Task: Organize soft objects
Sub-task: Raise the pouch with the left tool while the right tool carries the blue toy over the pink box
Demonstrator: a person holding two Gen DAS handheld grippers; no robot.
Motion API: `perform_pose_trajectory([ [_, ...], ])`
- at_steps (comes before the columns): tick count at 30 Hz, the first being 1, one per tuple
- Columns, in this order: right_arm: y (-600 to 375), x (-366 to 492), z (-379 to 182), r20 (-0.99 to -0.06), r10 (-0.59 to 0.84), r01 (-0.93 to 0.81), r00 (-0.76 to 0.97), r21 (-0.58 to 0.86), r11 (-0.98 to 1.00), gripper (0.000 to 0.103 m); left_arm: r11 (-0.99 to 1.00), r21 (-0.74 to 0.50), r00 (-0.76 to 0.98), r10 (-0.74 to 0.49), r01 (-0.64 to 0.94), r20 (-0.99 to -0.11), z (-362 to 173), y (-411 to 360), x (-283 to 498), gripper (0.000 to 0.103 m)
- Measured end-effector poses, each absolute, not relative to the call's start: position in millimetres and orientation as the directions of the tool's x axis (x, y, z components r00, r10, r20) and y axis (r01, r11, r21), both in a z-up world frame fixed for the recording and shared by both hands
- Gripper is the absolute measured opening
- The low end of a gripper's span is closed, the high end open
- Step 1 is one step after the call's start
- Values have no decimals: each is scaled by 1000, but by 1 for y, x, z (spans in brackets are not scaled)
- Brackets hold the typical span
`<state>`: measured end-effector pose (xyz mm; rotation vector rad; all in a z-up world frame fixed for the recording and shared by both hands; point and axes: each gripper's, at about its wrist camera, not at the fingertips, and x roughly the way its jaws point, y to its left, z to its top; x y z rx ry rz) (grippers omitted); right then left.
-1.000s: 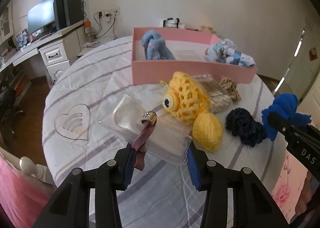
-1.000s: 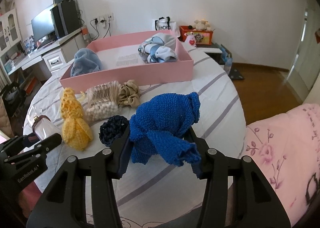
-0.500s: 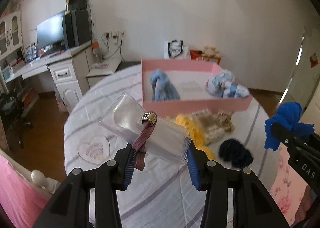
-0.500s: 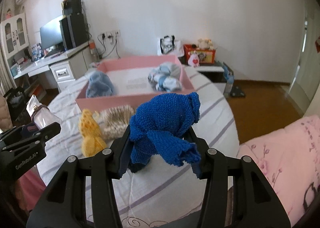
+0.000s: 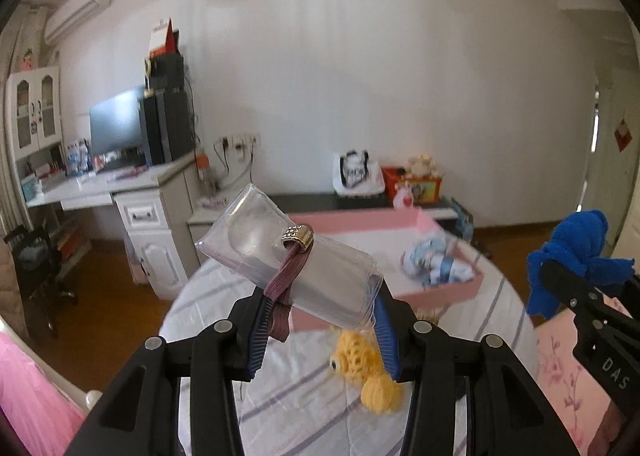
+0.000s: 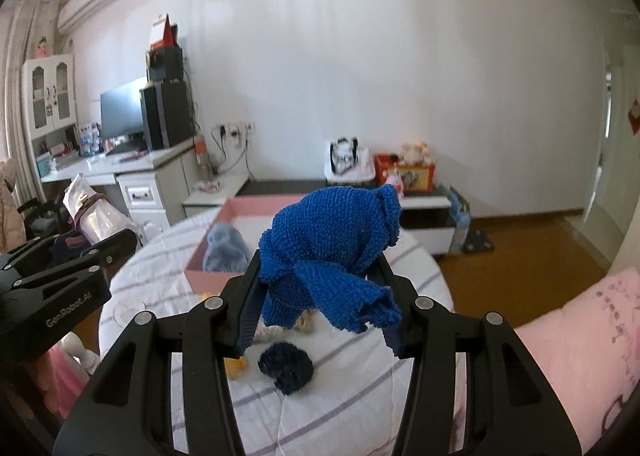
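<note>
While left gripper (image 5: 320, 330) jaws clamp clear pouch (image 5: 288, 260) | right gripper (image 6: 320, 314) jaws clamp blue knit (image 6: 332, 252) | "GenRobot.AI", "DAS"

White letters "DAS" show on the black arm of the right gripper (image 5: 576, 288) at the left camera's edge. "GenRobot.AI" runs along the left gripper (image 6: 86, 256) in the right camera's view. The white bag (image 6: 346, 162) by the wall carries dark lettering, possibly "VHOK" — too blurred to read.
</note>
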<state>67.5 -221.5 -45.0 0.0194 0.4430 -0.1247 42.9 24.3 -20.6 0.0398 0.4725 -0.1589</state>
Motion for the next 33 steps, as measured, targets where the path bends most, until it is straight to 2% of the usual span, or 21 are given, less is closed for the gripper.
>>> perform_pose_trajectory([
  [10,-206,43,-3,-266,-137,126,954,-58,990,47,987,28,939,-140,157,-315,16,18,-10,42],
  [14,-200,33,7,-216,-153,142,964,-66,988,47,986,15,946,-153,164,-284,22,20,-31,42],
  [24,-195,15,19,-141,-165,156,976,-78,985,47,992,20,968,-113,121,-226,9,24,-76,42],
  [33,-194,10,18,-137,-152,142,979,-81,987,47,992,16,968,-116,123,-222,-7,15,-89,42],
])
